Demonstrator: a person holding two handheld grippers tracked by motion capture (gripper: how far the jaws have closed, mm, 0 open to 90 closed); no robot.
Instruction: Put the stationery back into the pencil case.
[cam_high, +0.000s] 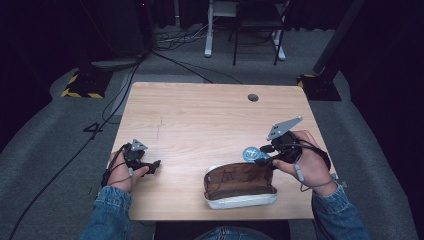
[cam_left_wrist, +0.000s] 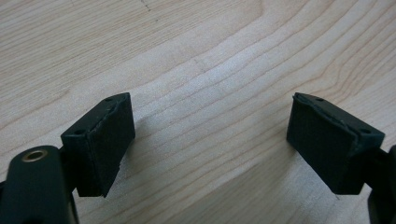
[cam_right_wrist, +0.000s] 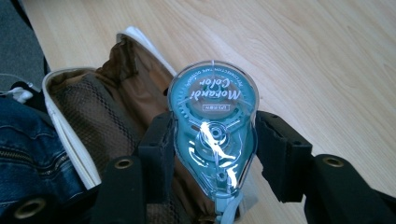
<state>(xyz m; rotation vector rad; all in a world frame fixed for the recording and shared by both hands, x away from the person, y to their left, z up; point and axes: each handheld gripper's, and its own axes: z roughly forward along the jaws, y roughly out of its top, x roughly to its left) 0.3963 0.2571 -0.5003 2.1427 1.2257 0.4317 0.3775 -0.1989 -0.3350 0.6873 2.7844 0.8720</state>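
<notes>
The teal correction tape dispenser (cam_right_wrist: 213, 140) sits clamped flat between the pads of the right tongs (cam_right_wrist: 212, 154), its rounded end pointing away from the hand and its printed face turned up. In the high view it hangs at lower right of centre (cam_high: 250, 153), just above the far right corner of the pencil case (cam_high: 239, 184). Held by its narrow sides like that, it looks ready to slide into the opening edge-first rather than be dropped flat; that is my reading, not something shown.

The pencil case lies open near the bottom edge of the desk (cam_high: 200, 115), white outside, brown lining and a mesh pocket inside (cam_right_wrist: 88, 112). I can make out nothing lying in it.

The left tongs (cam_high: 150, 166), at lower left, rest on the bare desk with their jaws spread wide and nothing between the pads (cam_left_wrist: 109, 140), seemingly just waiting out of the way.
</notes>
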